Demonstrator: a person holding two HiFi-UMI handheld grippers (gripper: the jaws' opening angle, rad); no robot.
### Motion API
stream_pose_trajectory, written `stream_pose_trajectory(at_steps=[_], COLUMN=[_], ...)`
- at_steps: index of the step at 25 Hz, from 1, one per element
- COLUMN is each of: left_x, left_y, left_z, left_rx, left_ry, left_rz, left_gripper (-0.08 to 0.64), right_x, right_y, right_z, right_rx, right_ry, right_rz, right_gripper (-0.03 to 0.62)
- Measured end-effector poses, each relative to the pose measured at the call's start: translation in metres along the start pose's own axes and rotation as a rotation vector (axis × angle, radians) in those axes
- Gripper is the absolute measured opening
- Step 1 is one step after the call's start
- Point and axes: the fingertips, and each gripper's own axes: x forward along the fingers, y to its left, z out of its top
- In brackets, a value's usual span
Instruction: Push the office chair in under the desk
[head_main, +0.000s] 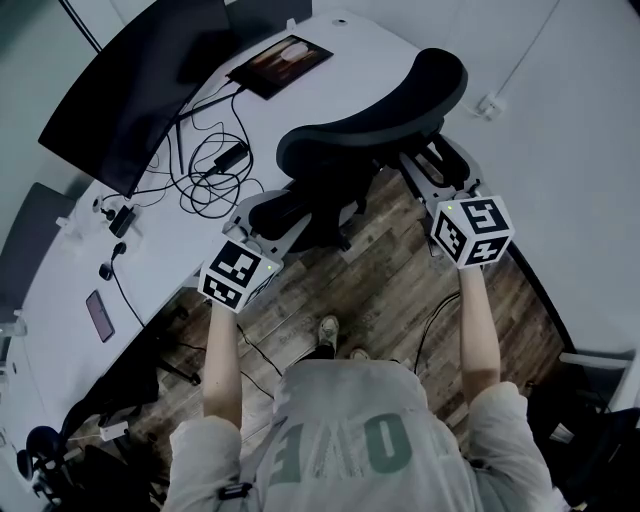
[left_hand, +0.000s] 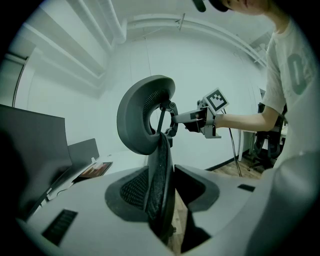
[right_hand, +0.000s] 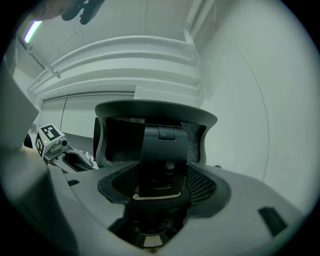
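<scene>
The black mesh office chair stands just before the white desk (head_main: 330, 60), its seat (head_main: 290, 210) partly under the desk edge and its curved headrest (head_main: 400, 110) toward me. My left gripper (head_main: 268, 225) is shut on the left edge of the backrest (left_hand: 160, 175), which runs upright between its jaws (left_hand: 165, 192). My right gripper (head_main: 420, 165) is shut on the black spine (right_hand: 162, 155) behind the headrest (right_hand: 155, 117). The left gripper view shows it (left_hand: 177, 120) at the headrest post.
A dark monitor (head_main: 130, 90), a tablet (head_main: 280, 62), tangled cables (head_main: 210, 170) and a phone (head_main: 100, 315) lie on the desk. A wood floor (head_main: 400, 290) is under the chair, with my feet (head_main: 330, 332) behind it. A wall (head_main: 570, 150) runs along the right.
</scene>
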Motion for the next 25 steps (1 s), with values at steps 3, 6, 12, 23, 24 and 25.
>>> stream_pose_trajectory(at_steps=[3,6,12,23,24,25], left_x=[0.001,0.001,0.003,-0.035,-0.044,-0.052], left_y=[0.0,-0.001,0.002,0.011,0.01,0.008], left_z=[0.0,0.0,-0.003,0.055,0.068,0.081], left_rx=[-0.005,-0.003,-0.016,0.001,0.002,0.004], left_ry=[0.01,0.014,0.028,-0.163,-0.205,-0.247], left_rz=[0.003,0.007,0.032,0.274,0.304,0.332], left_gripper=[0.172,0.172,0.175,0.225,0.225,0.225], right_x=[0.0,-0.002,0.002,-0.036,-0.044,-0.054], right_y=[-0.001,-0.001,0.001,0.005,0.008,0.013], right_z=[0.0,0.001,-0.001,0.054,0.064,0.075], right_rx=[-0.002,-0.003,-0.048,-0.201,-0.21,-0.219], right_ry=[0.001,-0.001,-0.011,-0.139,-0.166,-0.194], right_rz=[0.0,-0.001,0.006,-0.071,-0.077,-0.079], right_gripper=[0.288,0.288,0.288,0.29,0.29,0.29])
